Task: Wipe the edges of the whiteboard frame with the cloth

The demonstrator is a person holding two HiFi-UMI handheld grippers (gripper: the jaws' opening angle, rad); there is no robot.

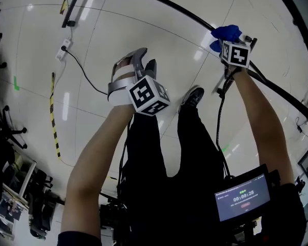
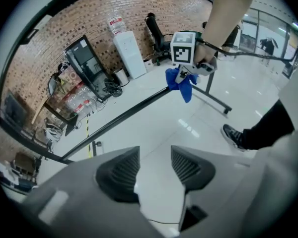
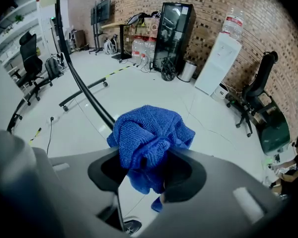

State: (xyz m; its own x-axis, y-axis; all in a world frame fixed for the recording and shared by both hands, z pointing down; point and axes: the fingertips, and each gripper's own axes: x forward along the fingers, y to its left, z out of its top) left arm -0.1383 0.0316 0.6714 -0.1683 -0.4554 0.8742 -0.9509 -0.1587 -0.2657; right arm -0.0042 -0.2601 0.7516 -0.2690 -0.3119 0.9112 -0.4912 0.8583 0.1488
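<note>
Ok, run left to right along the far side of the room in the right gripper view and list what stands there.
Black office chair on wheels → tall black glass-door fridge → white water dispenser with a bottle on top → second black office chair by the brick wall.

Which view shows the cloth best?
Right gripper view: the blue cloth fills the centre, bunched and clamped in the right gripper. Left gripper view shows it small, hanging by the black bar. Head view shows only a blue bit beyond the gripper.
</note>
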